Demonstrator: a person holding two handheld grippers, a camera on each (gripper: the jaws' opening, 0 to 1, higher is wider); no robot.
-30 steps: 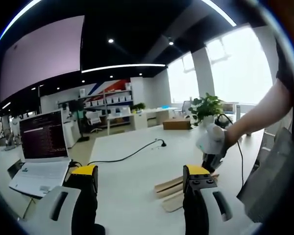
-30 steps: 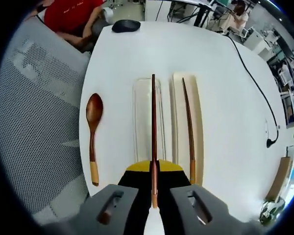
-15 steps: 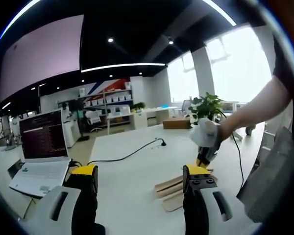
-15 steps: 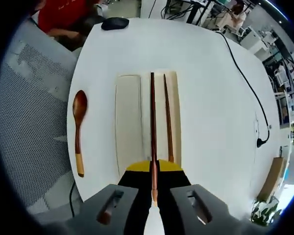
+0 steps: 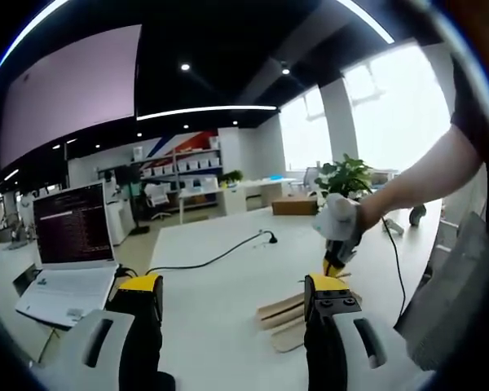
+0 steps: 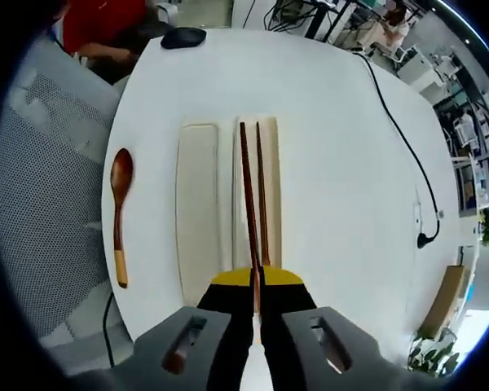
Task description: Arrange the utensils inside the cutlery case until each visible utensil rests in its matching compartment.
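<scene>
spoon [image 6: 118,213] left of lid [image 6: 197,212] — chopsticks [image 6: 261,192] in case [image 6: 270,155].

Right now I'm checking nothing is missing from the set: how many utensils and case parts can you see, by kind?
Chopsticks: 2, one lying in the case, one held by the right gripper.
Spoon: 1.
Case parts: 2.
Total: 5.

bright, sharp views — window glare, fisheye-warped edges
</scene>
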